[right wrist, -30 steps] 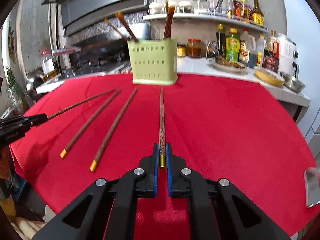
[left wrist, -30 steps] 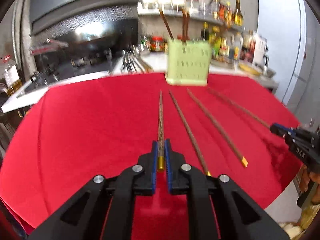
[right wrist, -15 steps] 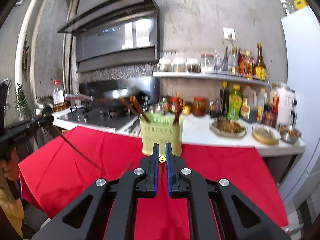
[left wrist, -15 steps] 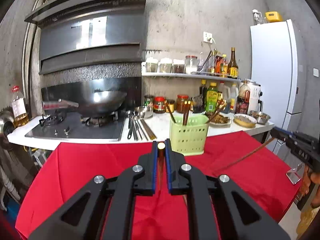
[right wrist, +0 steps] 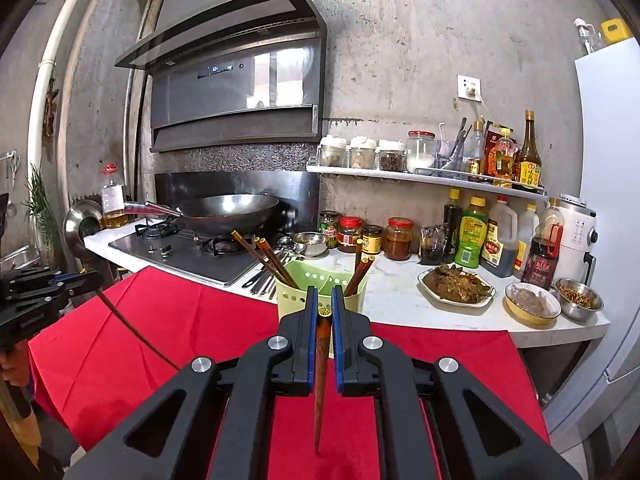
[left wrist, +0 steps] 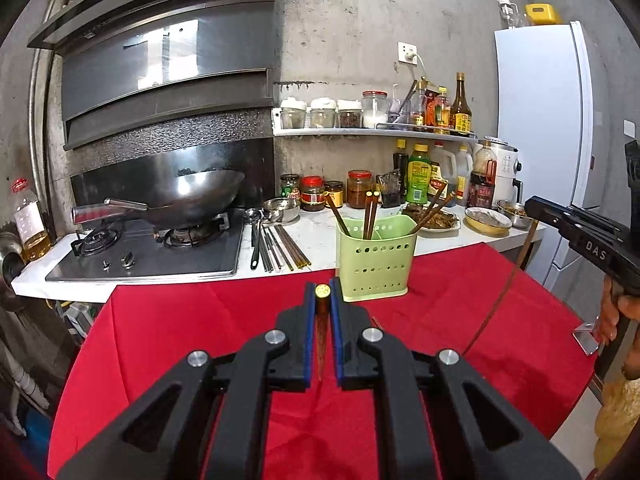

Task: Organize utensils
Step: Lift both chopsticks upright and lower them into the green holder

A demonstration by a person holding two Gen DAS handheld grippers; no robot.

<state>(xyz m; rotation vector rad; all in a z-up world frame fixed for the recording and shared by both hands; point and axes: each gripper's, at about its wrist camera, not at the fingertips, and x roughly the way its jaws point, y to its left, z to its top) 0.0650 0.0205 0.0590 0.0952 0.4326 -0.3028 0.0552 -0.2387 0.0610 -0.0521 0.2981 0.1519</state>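
Red cloth (left wrist: 168,332) below, green holder (left wrist: 374,260) ahead — both grippers' jaws clamped on a chopstick each: left gripper (left wrist: 322,296), right gripper (right wrist: 324,300).

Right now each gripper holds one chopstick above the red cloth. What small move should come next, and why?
Probably carry the right gripper forward over the green holder. Its chopstick already hangs tip down, and the holder stands just ahead with other chopsticks upright inside.
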